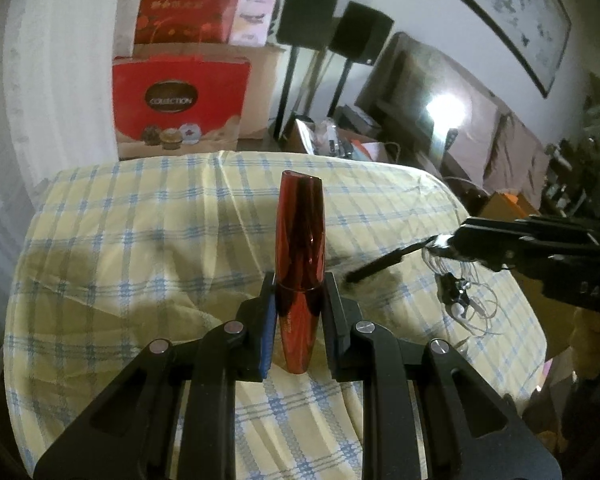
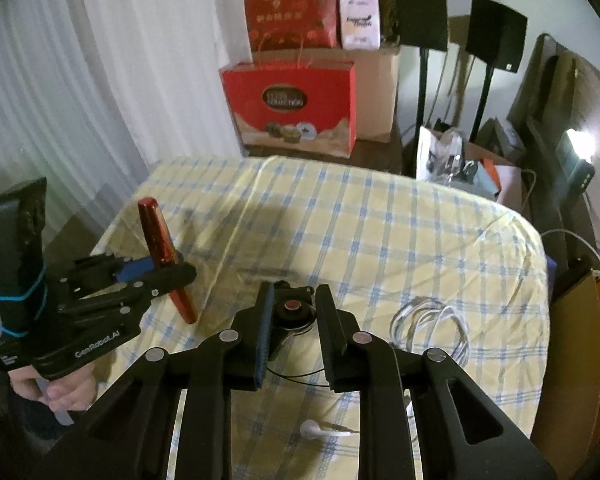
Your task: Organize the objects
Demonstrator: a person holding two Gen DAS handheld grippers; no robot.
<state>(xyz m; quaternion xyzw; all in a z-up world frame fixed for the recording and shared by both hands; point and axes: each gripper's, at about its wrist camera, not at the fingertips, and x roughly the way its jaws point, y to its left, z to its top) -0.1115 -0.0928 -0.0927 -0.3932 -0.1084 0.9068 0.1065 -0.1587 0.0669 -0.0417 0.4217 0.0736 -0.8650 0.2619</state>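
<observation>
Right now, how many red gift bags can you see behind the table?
2. One red gift bag, printed with chocolates, stands on the floor just past the checked tablecloth. The other red gift bag sits higher, atop the cardboard box behind it. More could be hidden.

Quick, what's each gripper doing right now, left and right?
Left gripper: shut on the red mascara tube.
Right gripper: shut on the mascara wand cap, brush sticking out.

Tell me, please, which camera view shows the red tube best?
The left wrist view: the red tube stands upright, large and centred, clamped in the left gripper. The right wrist view shows it smaller, tilted, at the left edge, partly hidden by that gripper.
</observation>
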